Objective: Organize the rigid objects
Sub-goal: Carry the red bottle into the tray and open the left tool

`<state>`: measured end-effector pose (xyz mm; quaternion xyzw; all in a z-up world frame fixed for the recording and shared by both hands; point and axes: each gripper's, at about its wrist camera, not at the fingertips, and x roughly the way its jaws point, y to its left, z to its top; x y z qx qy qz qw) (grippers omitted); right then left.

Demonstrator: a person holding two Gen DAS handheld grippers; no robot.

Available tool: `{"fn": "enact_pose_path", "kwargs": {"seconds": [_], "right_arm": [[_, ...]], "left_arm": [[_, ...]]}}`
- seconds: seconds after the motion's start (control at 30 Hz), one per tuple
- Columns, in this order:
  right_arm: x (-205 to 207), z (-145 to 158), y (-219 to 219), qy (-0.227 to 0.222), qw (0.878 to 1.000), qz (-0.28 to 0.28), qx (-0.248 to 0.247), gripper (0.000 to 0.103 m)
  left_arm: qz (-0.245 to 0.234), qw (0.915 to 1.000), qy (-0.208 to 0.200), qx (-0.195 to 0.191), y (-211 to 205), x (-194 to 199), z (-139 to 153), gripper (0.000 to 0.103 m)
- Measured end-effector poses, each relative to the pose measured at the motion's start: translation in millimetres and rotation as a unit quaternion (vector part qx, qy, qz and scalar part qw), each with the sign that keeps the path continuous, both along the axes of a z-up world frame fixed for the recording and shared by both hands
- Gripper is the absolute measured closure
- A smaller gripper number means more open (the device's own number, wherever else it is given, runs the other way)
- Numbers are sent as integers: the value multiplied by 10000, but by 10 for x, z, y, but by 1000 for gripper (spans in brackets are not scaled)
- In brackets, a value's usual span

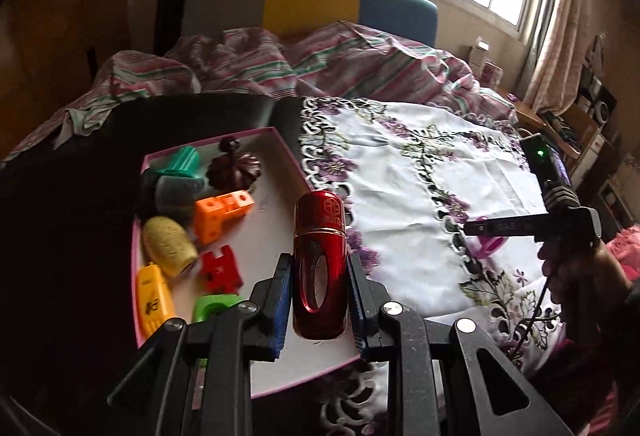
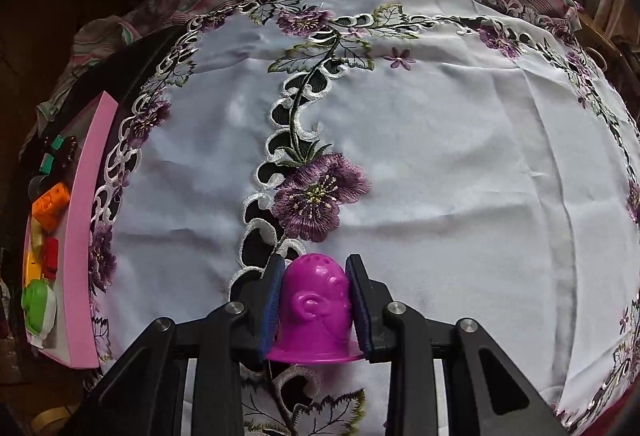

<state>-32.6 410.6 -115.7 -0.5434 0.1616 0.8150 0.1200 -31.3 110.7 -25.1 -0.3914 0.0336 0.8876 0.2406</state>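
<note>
My left gripper (image 1: 319, 290) is shut on a red metallic capsule-shaped case (image 1: 319, 268), held over the right side of a pink-rimmed tray (image 1: 280, 139). The tray holds several small toys: an orange block (image 1: 222, 211), a yellow ribbed piece (image 1: 169, 246), a red piece (image 1: 220, 270), a green piece (image 1: 214, 306) and a dark carved piece (image 1: 234, 165). My right gripper (image 2: 316, 300) is shut on a magenta bell-shaped toy (image 2: 316, 312) just above the white embroidered cloth (image 2: 440, 155). It also shows in the left wrist view (image 1: 490, 230) at the right.
The pink tray (image 2: 86, 236) lies at the far left of the right wrist view, off the cloth's edge. A striped bedspread (image 1: 320, 63) and headboard lie behind. A window and cluttered shelves stand at the right. Dark surface lies left of the tray.
</note>
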Motion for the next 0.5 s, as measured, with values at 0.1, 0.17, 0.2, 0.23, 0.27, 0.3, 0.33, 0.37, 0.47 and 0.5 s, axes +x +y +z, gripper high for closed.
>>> {"fn": "enact_pose_path", "kwargs": {"seconds": [0.1, 0.17, 0.2, 0.23, 0.27, 0.3, 0.33, 0.37, 0.47, 0.5], "right_arm": [[-2, -17, 5, -39, 10000, -1, 6, 72], [-4, -33, 1, -74, 10000, 3, 14, 72], [-3, -29, -5, -69, 10000, 6, 30, 72], [-1, -29, -6, -69, 10000, 8, 36, 72], [0, -29, -6, -70, 10000, 10, 39, 72], [1, -30, -5, -69, 10000, 7, 33, 72], [4, -34, -3, -72, 10000, 14, 25, 72], [8, -37, 2, -77, 10000, 13, 9, 72], [17, -32, 13, -69, 10000, -23, -4, 72], [18, -29, 10, -71, 10000, -25, 15, 72]], "left_arm": [[110, 9999, -39, -5, -67, -12, -21, 77], [167, 9998, -46, -15, -110, -14, -34, 77], [196, 9998, -53, -16, -134, -16, -41, 77], [210, 9998, -55, -17, -147, -18, -45, 77], [232, 9997, -48, -27, -162, -16, -50, 77], [249, 9997, -45, -34, -174, -15, -50, 77], [266, 9996, -54, -30, -191, -15, -55, 77], [278, 9996, -71, -20, -207, -18, -60, 77], [322, 9994, -146, 24, -257, -31, -79, 77], [345, 9992, -202, 60, -281, -39, -93, 77]]}}
